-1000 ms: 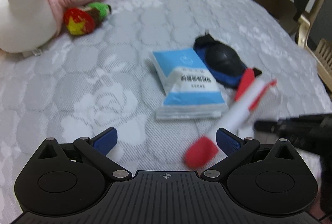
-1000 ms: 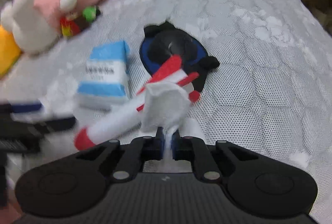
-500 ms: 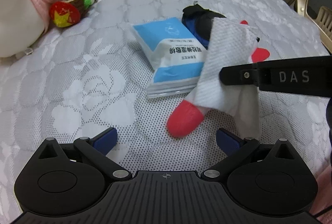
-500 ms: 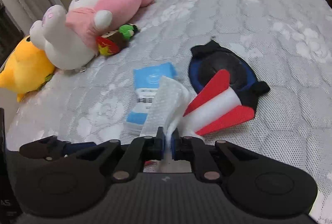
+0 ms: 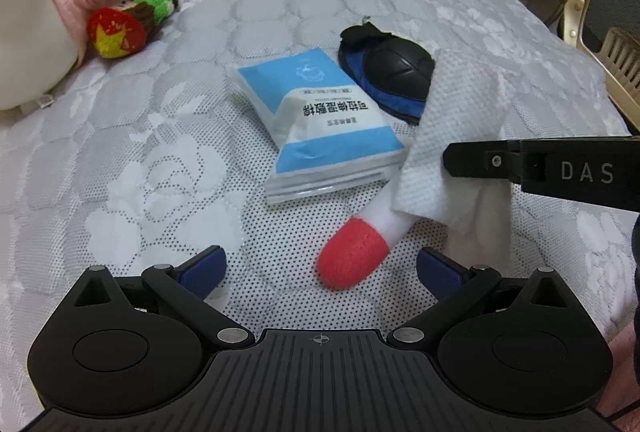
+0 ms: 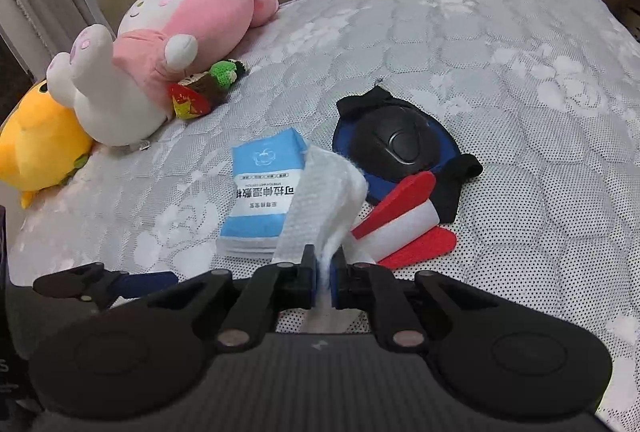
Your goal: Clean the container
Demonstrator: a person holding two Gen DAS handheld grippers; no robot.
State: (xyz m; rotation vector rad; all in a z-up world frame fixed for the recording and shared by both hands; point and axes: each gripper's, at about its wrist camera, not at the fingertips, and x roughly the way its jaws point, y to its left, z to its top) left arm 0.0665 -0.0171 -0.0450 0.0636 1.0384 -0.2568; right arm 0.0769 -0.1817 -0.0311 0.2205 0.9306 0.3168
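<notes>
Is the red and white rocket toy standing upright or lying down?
Lying down: the rocket toy rests lengthwise on the mattress, a white wipe draped over it.

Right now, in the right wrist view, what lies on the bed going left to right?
Yellow plush → pink and white plush → blue wipe pack → white wipe → black and blue case.

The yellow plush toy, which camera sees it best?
The right wrist view. Only there does the yellow plush toy show, lying at the left edge of the mattress beside the pink and white plush. The left wrist view does not show it at all; its frame ends at the pink and white plush.
</notes>
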